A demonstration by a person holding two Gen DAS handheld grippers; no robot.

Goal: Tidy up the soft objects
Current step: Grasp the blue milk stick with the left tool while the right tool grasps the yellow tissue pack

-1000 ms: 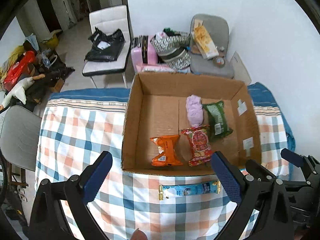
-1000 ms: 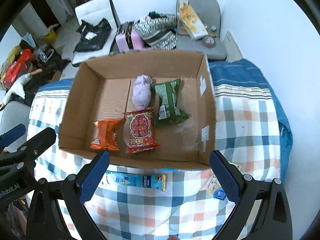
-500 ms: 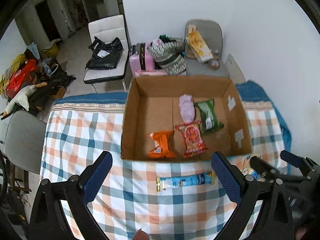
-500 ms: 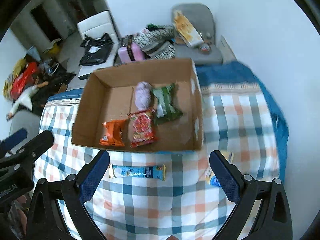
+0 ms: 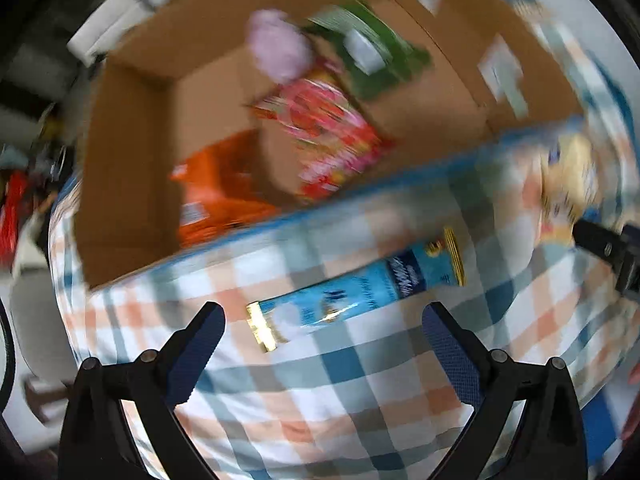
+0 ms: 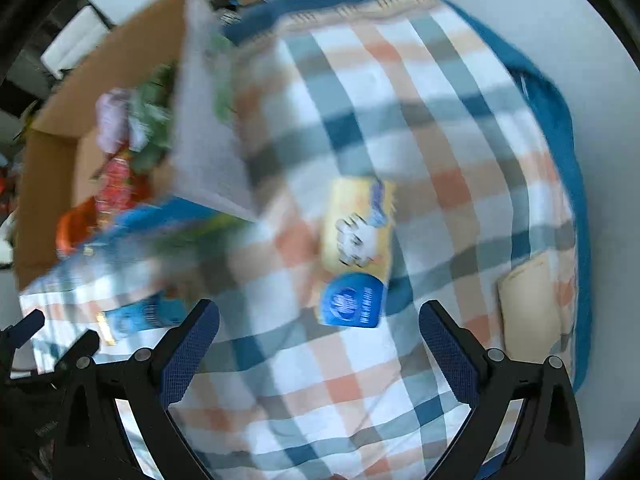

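Both views are motion-blurred. My left gripper [image 5: 322, 336] is open and empty, just in front of a long blue snack packet [image 5: 352, 292] lying on the checked cloth. Behind it stands the open cardboard box [image 5: 132, 140] holding an orange packet [image 5: 216, 192], a red packet [image 5: 328, 132], a green packet [image 5: 372, 60] and a lilac soft item [image 5: 280, 52]. My right gripper [image 6: 318, 332] is open and empty, just in front of a yellow-and-blue packet [image 6: 356, 248] on the cloth. The blue packet [image 6: 132, 320] and the box [image 6: 120, 72] show at the left there.
The checked cloth [image 6: 420, 120] covers the table, with a blue edge [image 6: 560, 128] at the right near the white wall. A beige item [image 6: 532, 304] lies at the right edge. The right gripper's finger [image 5: 608, 248] shows at the left view's right side.
Both grippers have dropped fast toward the table and tilted. The left now hovers close to the blue packet, the right has swung right to the yellow-and-blue packet. Both stay open.
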